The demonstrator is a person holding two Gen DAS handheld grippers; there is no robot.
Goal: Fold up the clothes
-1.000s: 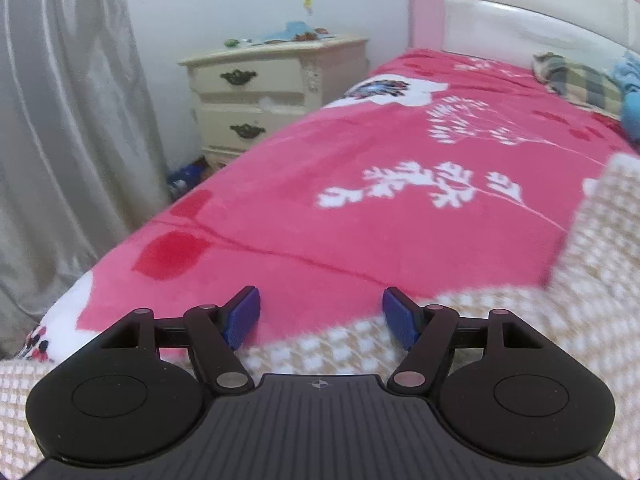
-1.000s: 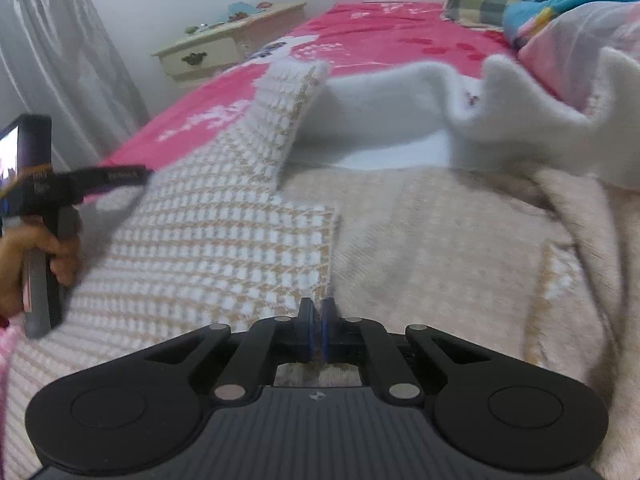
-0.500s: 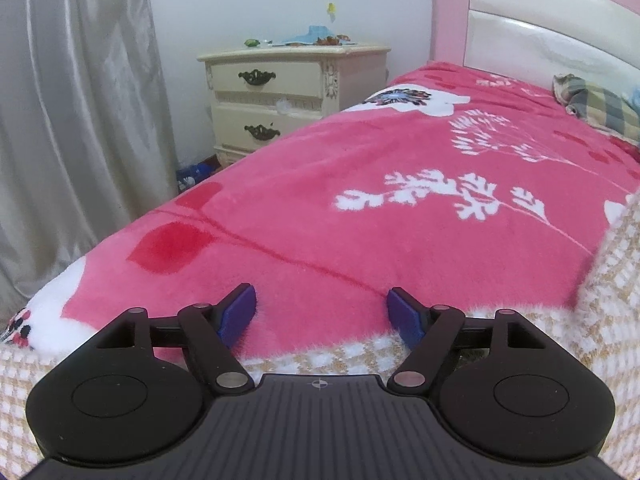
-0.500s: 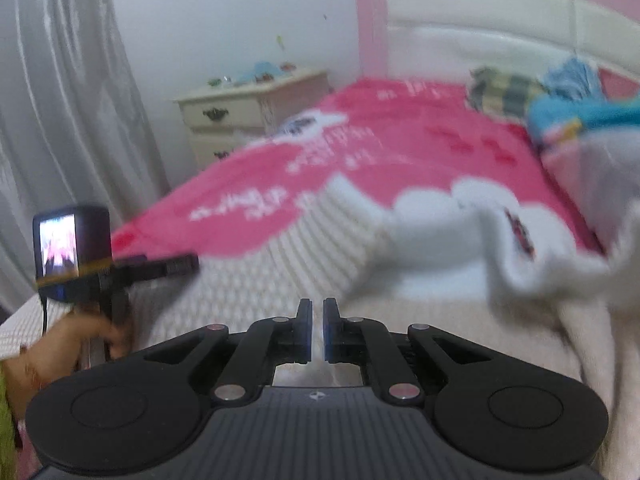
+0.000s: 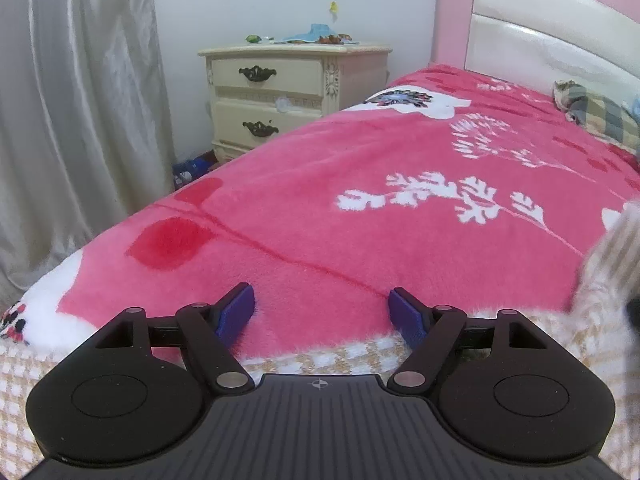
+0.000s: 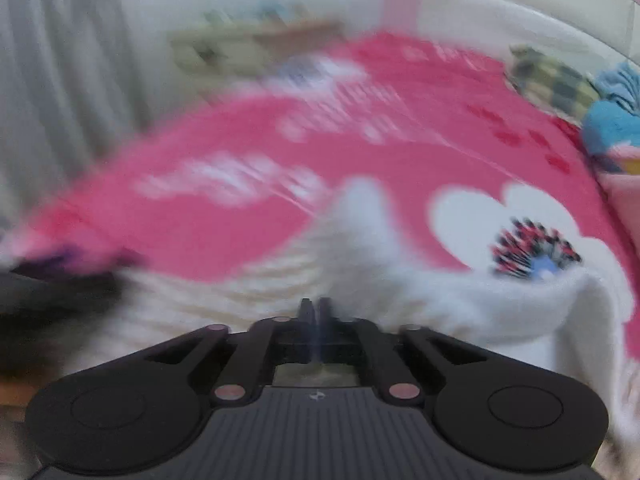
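A beige and white checked knit garment (image 5: 340,358) lies on the pink bed under my left gripper (image 5: 322,312), which is open and empty just above its edge. A raised, blurred part of the garment (image 5: 612,264) shows at the right. In the right wrist view my right gripper (image 6: 315,312) is shut on the garment (image 6: 352,256), whose white fleecy inside (image 6: 520,304) drapes to the right. That view is motion-blurred. The dark left gripper (image 6: 52,292) shows at its left edge.
A pink floral blanket (image 5: 400,184) covers the bed. A cream nightstand (image 5: 288,92) stands by a grey curtain (image 5: 80,100) at the back left. A checked cloth (image 5: 600,116) and a blue item (image 6: 612,120) lie near the headboard (image 5: 540,32).
My right gripper, still shut on the garment, has swung up and left, dragging the cloth. The left gripper stays open and has shifted slightly toward the bed's left edge.
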